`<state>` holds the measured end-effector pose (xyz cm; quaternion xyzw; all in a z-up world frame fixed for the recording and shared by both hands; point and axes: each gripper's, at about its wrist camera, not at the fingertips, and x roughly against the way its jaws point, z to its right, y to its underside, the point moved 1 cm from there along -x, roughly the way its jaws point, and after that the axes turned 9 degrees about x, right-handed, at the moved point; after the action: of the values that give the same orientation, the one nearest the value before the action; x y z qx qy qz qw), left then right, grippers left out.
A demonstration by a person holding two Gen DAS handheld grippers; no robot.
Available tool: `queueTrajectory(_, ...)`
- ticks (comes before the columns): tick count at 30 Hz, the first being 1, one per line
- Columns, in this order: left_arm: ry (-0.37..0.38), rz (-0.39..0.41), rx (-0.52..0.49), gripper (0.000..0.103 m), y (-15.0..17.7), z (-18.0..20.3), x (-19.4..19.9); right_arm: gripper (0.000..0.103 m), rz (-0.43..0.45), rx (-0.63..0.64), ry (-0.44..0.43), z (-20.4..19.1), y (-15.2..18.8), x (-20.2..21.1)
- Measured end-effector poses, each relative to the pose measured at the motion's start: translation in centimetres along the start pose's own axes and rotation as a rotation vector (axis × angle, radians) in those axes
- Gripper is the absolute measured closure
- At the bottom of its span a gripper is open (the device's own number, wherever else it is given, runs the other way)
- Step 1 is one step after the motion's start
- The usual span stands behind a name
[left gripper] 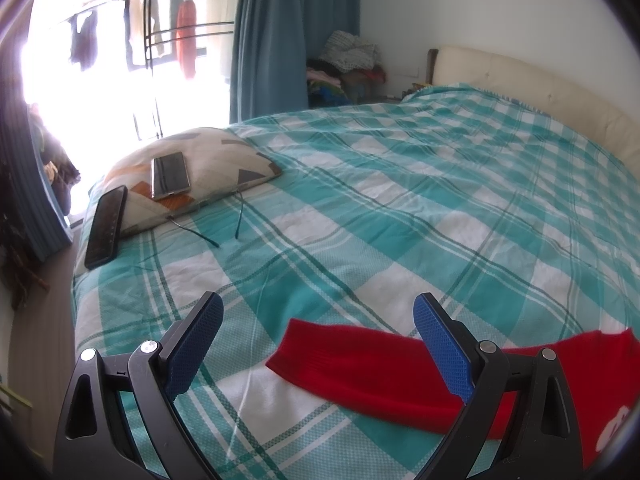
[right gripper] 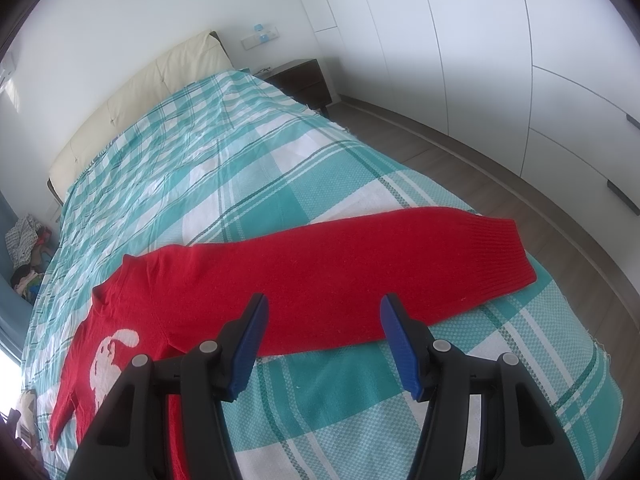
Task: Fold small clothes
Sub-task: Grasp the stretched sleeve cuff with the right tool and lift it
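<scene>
A small red knitted sweater (right gripper: 320, 276) with a white animal figure on its chest lies flat on the teal-and-white checked bedspread (right gripper: 192, 168). One sleeve stretches out to the right, its ribbed cuff (right gripper: 500, 256) near the bed's edge. My right gripper (right gripper: 322, 320) is open and empty, hovering just above that sleeve's near edge. In the left wrist view the other sleeve (left gripper: 360, 364) lies flat, its cuff end between the open fingers of my left gripper (left gripper: 318, 320), which holds nothing.
A patterned pillow (left gripper: 208, 160) at the bed's far left carries a phone (left gripper: 170, 174); a second dark phone (left gripper: 106, 226) leans beside it. The cream headboard (right gripper: 140, 92), a dark nightstand (right gripper: 304, 80), white wardrobes (right gripper: 500, 60) and wooden floor border the bed.
</scene>
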<state>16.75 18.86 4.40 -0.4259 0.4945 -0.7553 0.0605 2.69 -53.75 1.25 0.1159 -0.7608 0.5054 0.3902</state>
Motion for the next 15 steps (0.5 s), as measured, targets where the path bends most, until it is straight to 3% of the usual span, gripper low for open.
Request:
queueTrajectory(3, 0.012, -0.007, 0.014, 0.006, 0.0, -0.2, 0.0, 0.045, 0.016, -0.022, -0.022, 0.5, -0.2, 0.2)
queueTrajectory(7, 0.025, -0.022, 0.038, 0.006, -0.1, -0.6, -0.2, 0.044, 0.209, -0.191, -0.049, 5.0, -1.2, 4.3)
queueTrajectory(9, 0.026, -0.034, 0.048, 0.006, -0.1, -0.7, -0.5, 0.038, 0.246, -0.243, -0.036, 7.4, -1.5, 5.6)
queueTrajectory(15, 0.030, -0.044, 0.039, 0.006, 0.1, -0.6, -0.4, 0.037, 0.035, -0.429, -0.197, 12.6, 1.7, 2.0)
